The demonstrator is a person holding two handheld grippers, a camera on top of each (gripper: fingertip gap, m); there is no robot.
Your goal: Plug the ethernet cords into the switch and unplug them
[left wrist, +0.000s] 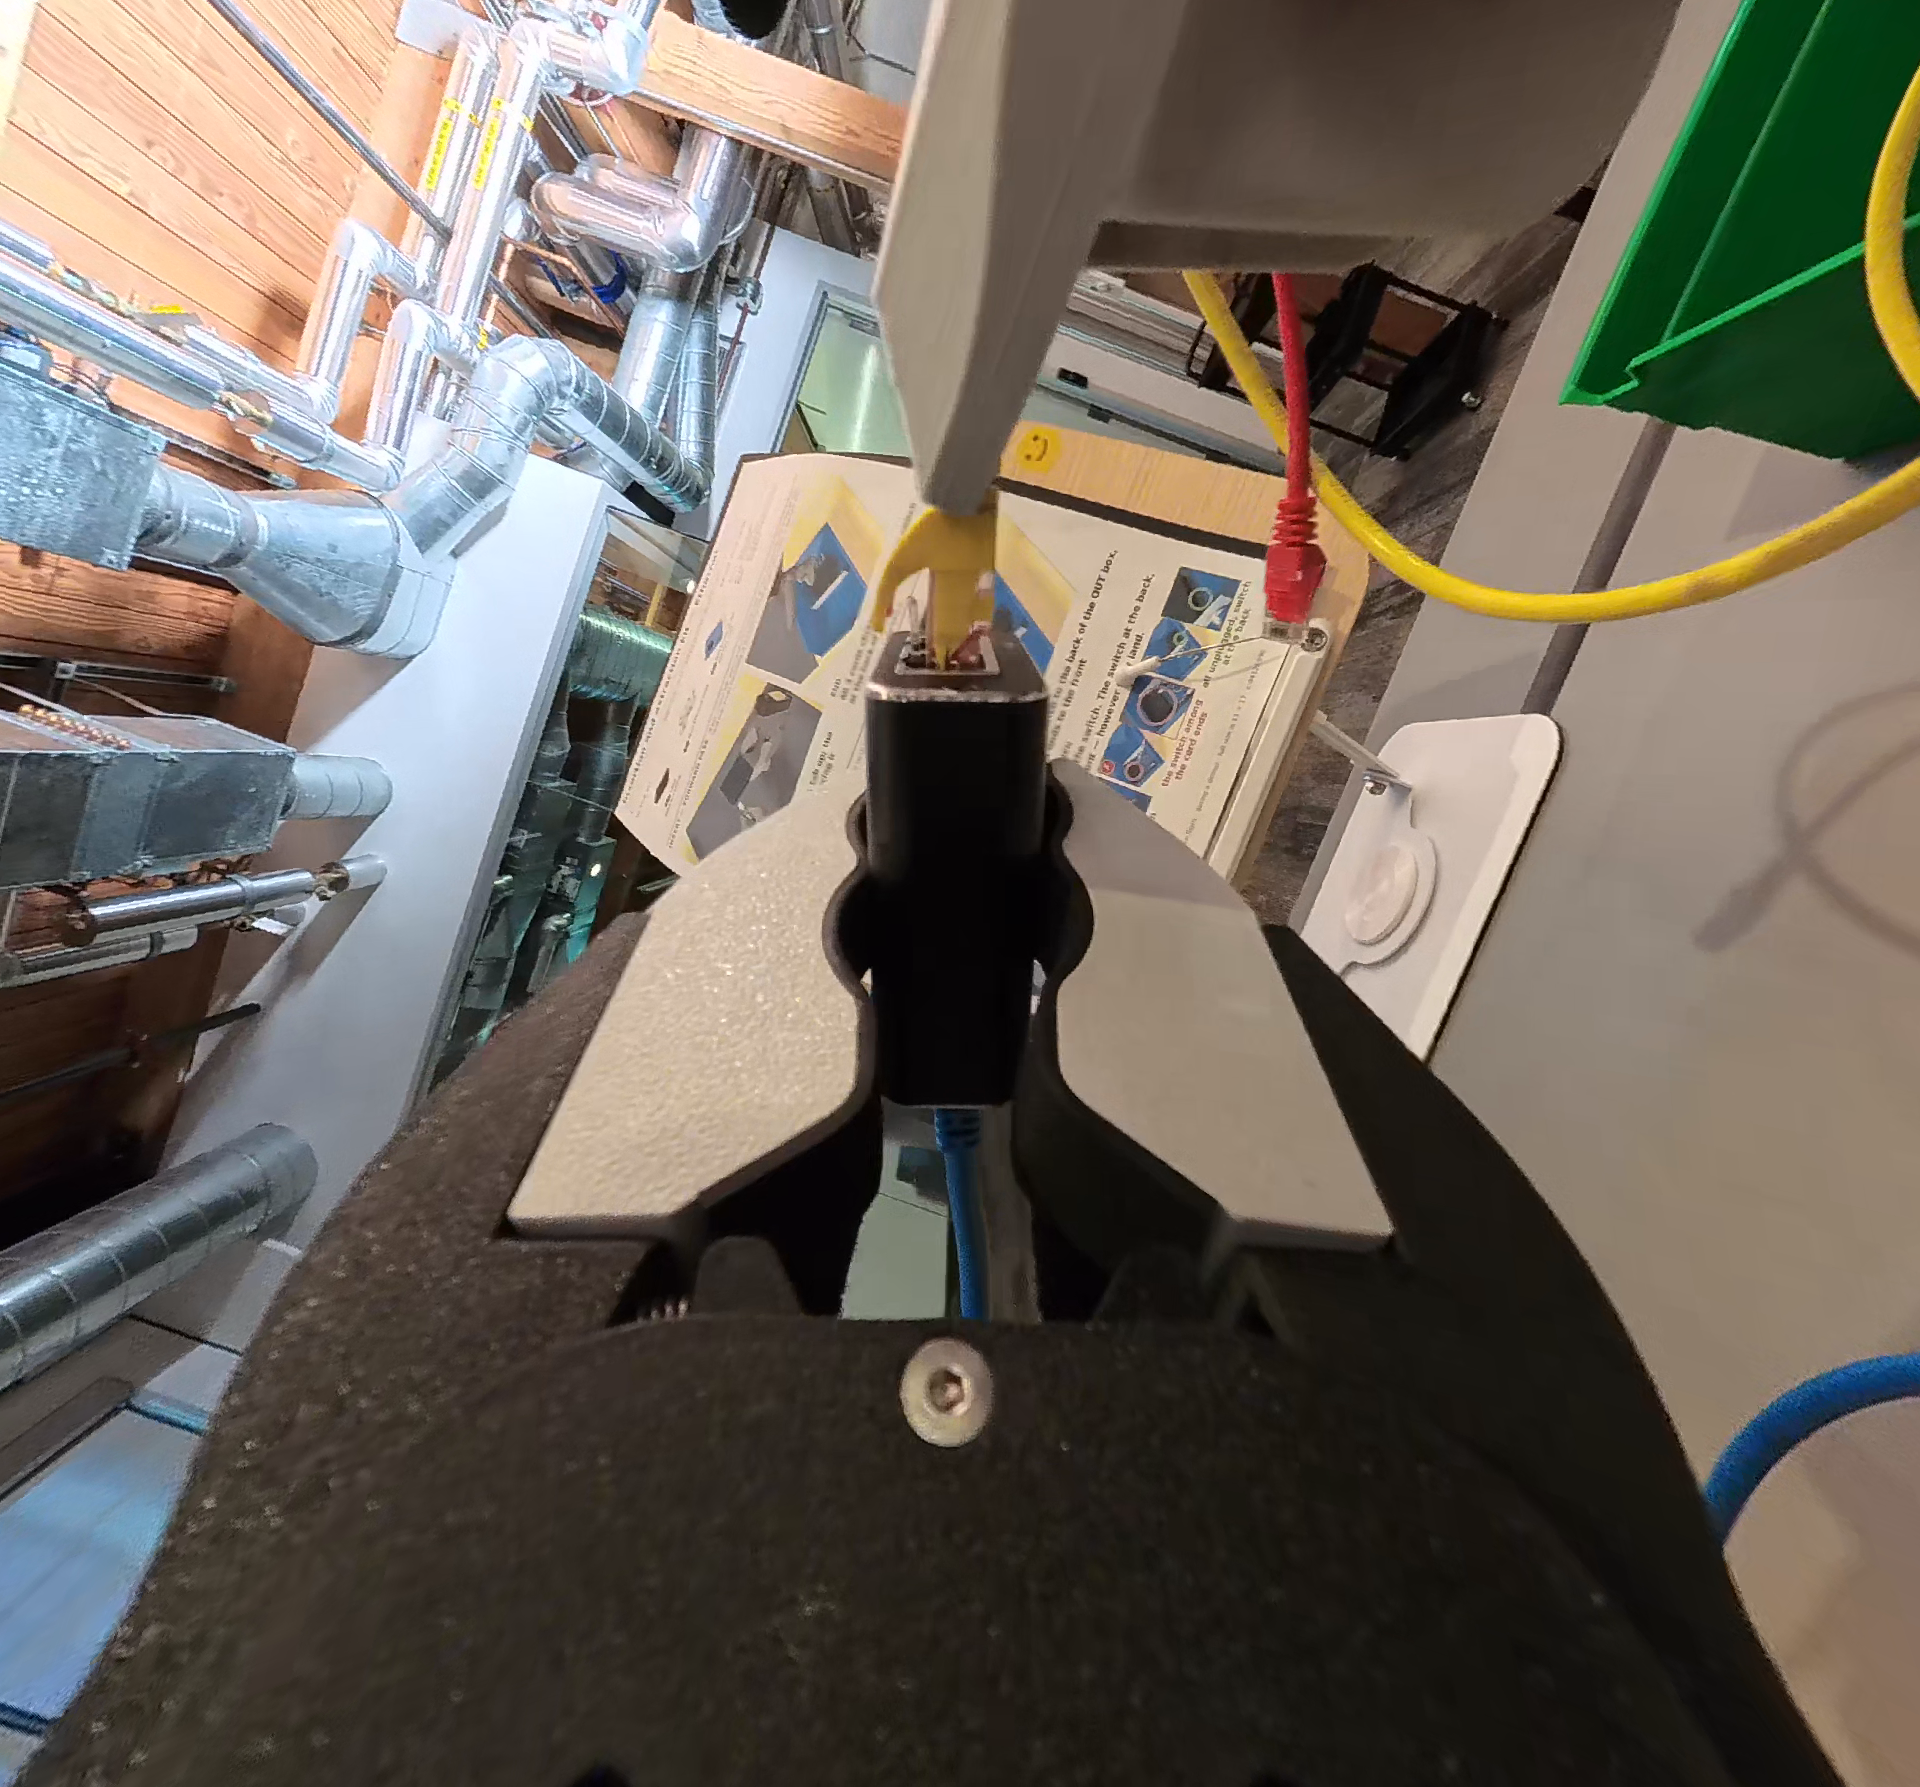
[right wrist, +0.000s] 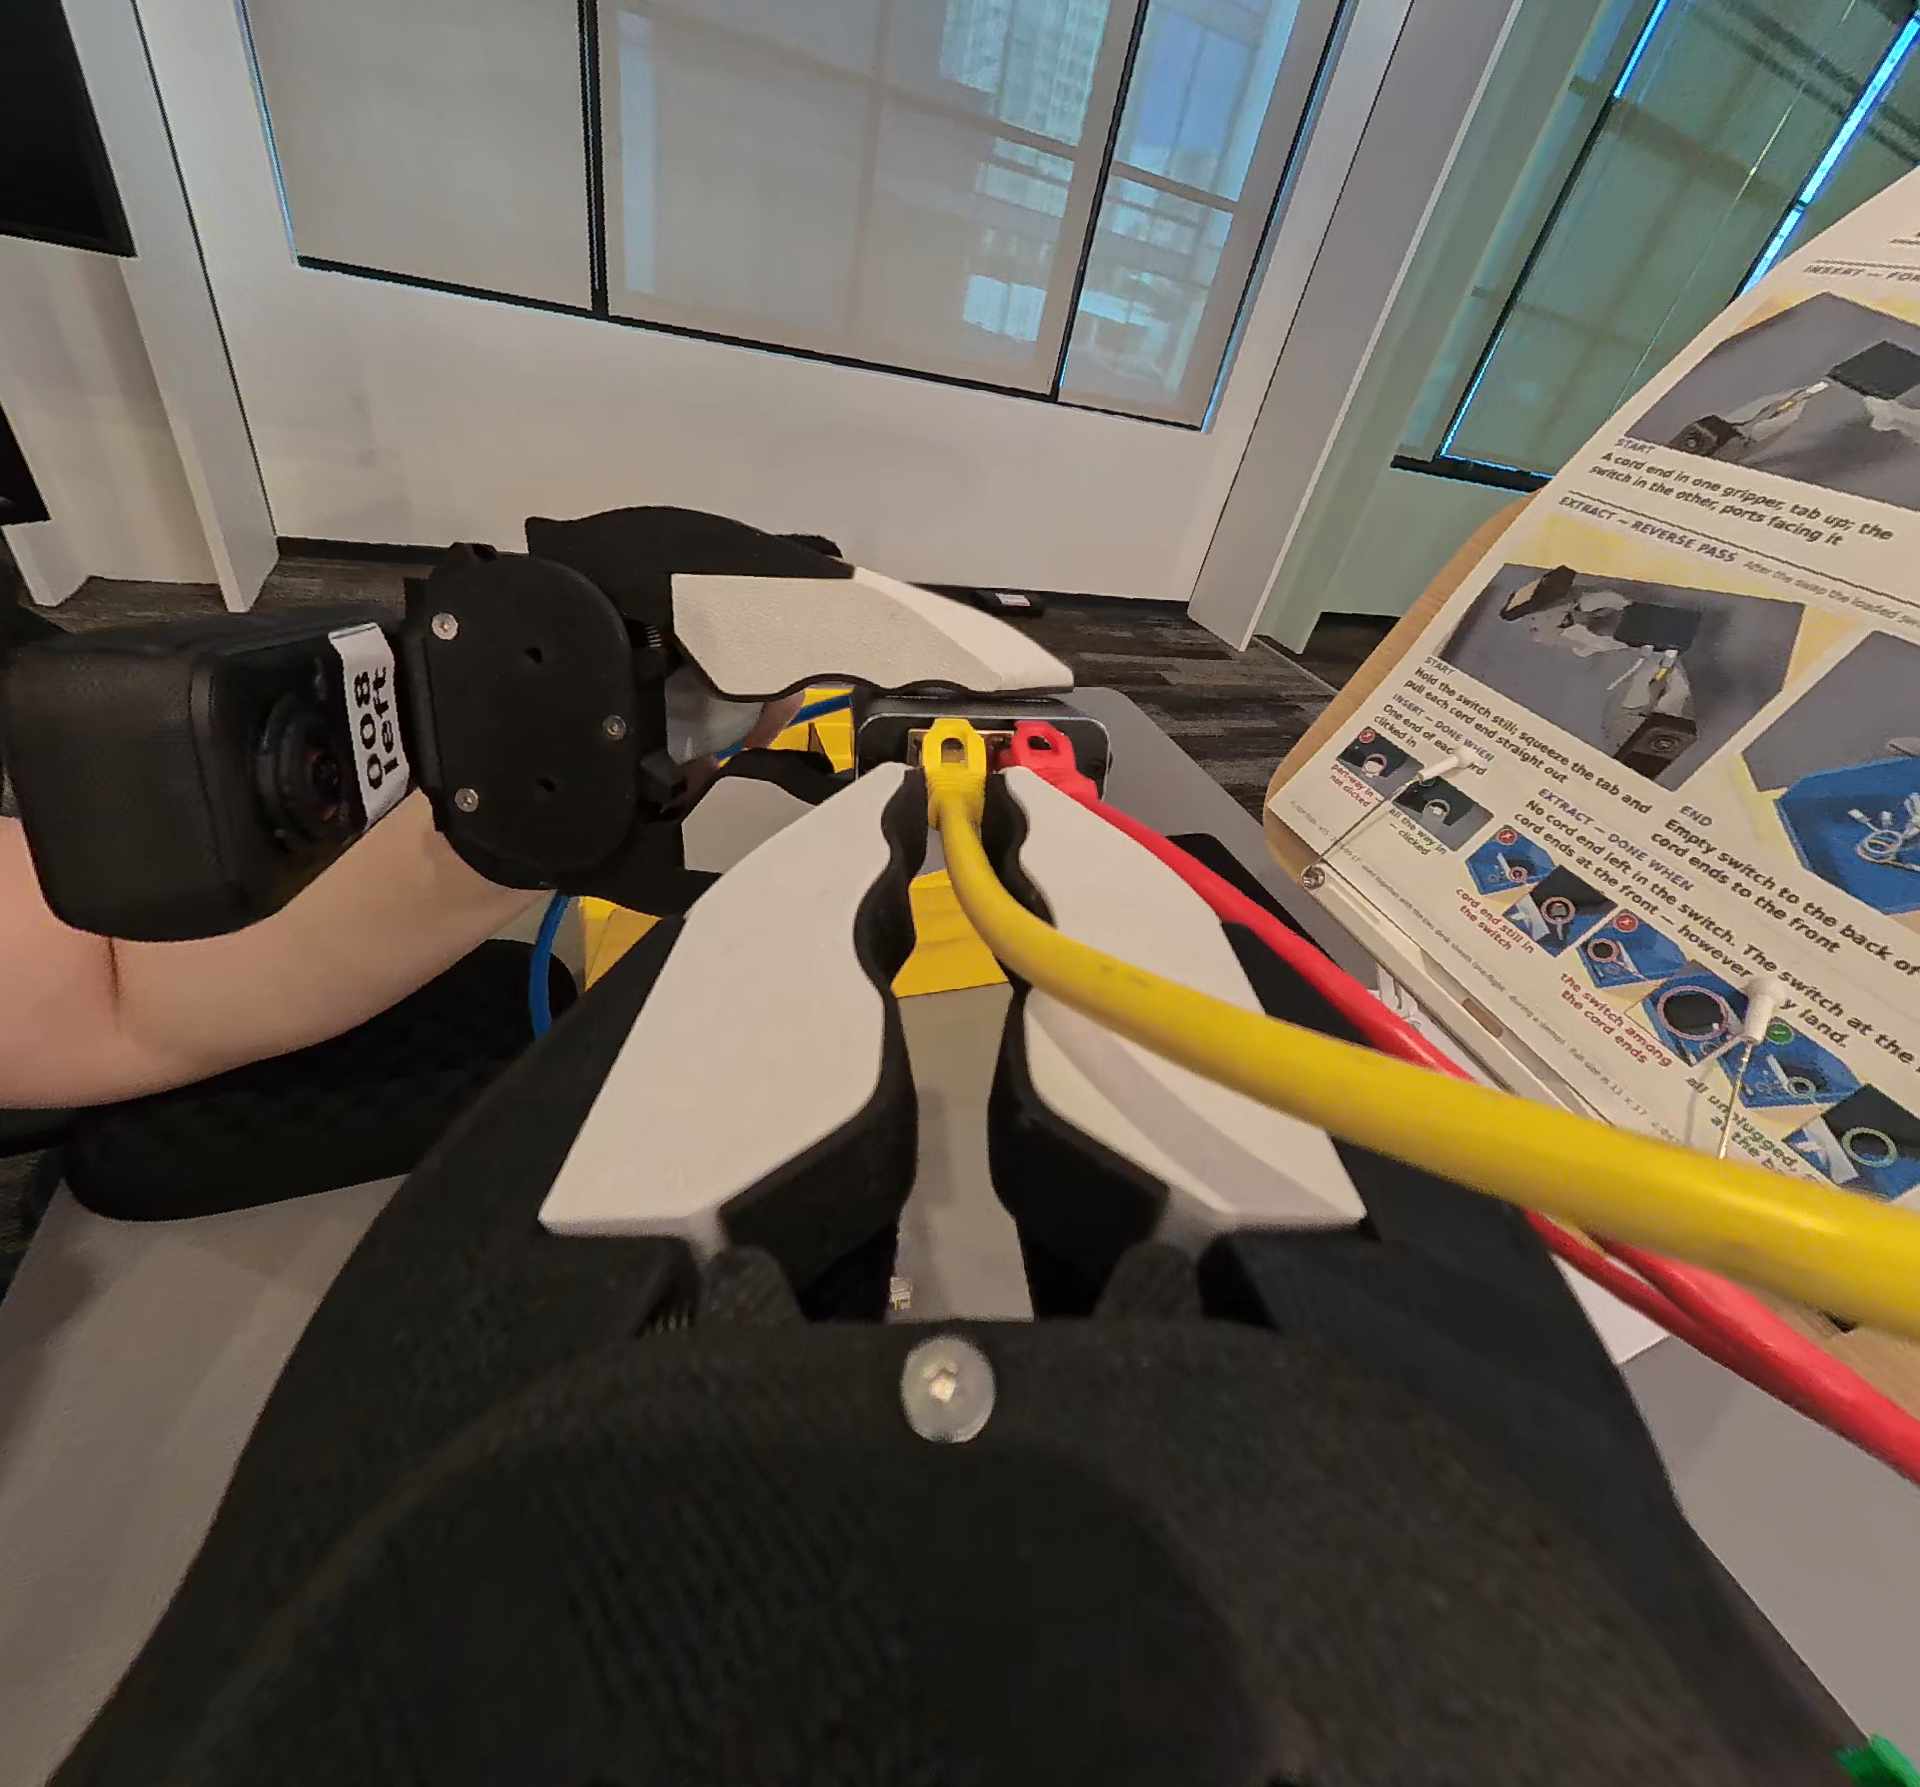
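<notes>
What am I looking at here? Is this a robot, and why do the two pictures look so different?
There is no robot arm here. A person holds a two-finger claw in each hand, and each claw carries a camera that looks forward along it.

One picture comes from the left claw. It is tipped sideways, so the room looks turned. This claw is clamped on a small black network switch.

The other picture comes from the right claw. Its fingers close on the yellow plug, which sits in the switch. A red plug appears to sit in the port beside it. In this view the left claw shows at the left, with the person's arm below it.

A printed instruction board stands at the right, on the grey table.
</notes>
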